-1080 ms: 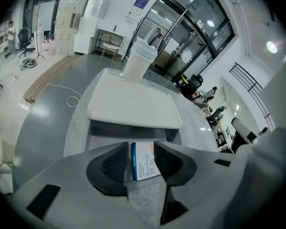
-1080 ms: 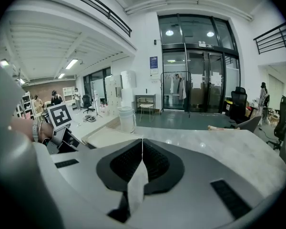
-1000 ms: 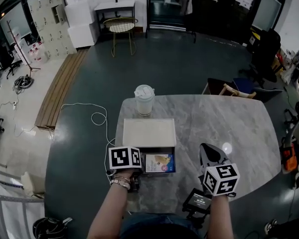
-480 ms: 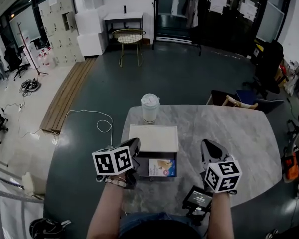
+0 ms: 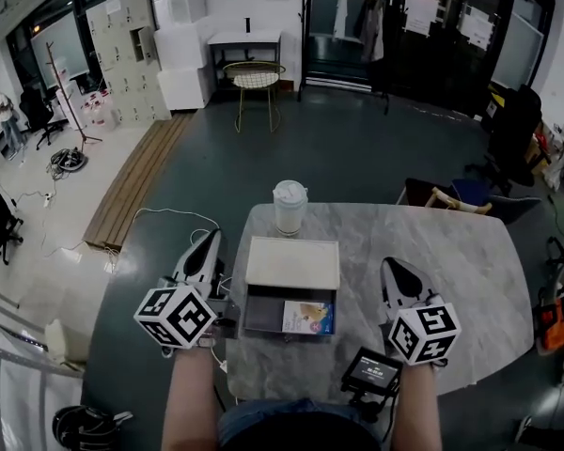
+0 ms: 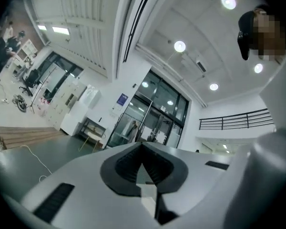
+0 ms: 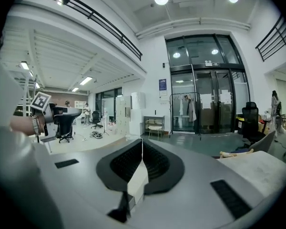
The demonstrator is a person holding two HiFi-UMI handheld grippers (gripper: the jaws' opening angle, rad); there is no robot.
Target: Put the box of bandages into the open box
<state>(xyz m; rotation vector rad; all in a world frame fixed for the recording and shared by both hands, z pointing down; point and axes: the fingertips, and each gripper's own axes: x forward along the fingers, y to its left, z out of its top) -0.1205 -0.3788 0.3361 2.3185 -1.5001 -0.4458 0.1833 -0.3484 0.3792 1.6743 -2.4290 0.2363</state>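
The box of bandages [image 5: 309, 317], blue with a picture on it, lies flat in the right part of the dark open box [image 5: 263, 313]. The box's white lid [image 5: 293, 262] stands folded back behind it. My left gripper [image 5: 207, 242] hovers left of the open box, past the table's left edge, shut and holding nothing. In the left gripper view its jaws [image 6: 142, 149] meet and point up at the ceiling and glass doors. My right gripper [image 5: 392, 269] stands right of the open box, shut and empty. The right gripper view shows its jaws [image 7: 142, 147] closed together.
A white lidded cup [image 5: 289, 207] stands behind the open box. A small screen device [image 5: 371, 371] sits at the front edge of the grey marble table [image 5: 442, 252]. A white cable [image 5: 160, 216] lies on the floor to the left, and chairs [image 5: 442, 195] stand at the far right.
My left gripper has drawn away from the open box to the left and tilted upward. The box of bandages has stayed inside the box. The right gripper has hardly moved.
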